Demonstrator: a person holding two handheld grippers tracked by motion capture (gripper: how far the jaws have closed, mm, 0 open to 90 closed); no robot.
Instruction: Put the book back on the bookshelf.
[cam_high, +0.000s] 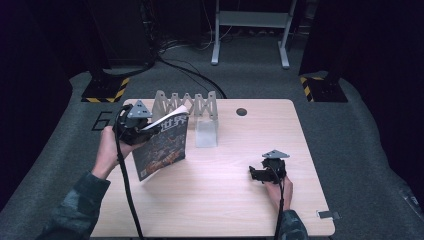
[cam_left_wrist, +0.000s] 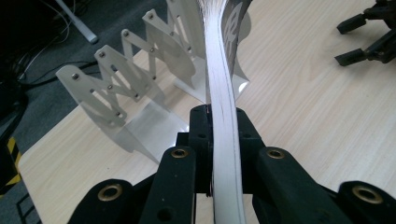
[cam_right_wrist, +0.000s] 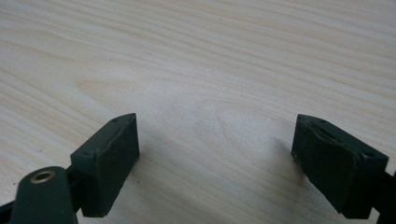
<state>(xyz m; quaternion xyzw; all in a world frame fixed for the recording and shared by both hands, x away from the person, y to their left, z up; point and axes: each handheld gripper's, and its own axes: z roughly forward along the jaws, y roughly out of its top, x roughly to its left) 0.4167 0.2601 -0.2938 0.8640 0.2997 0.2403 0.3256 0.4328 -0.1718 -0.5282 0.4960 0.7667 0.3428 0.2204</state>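
The left hand-held gripper (cam_high: 142, 125) is clamping a magazine (cam_high: 161, 147) upright at the surface's (cam_high: 225, 200) ten o'clock, beside the white rack (cam_high: 187, 105). The right hand-held gripper (cam_right_wrist: 215, 154) is resting wide open at four o'clock.

The magazine (cam_left_wrist: 224, 93) is cut off by the top edge.

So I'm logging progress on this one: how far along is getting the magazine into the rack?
Done: the left gripper has the magazine clamped by its edge and lifted upright. In hand: carrying it beside the white accordion rack. Left: sliding it into a slot and letting go. The right gripper rests open over bare table.
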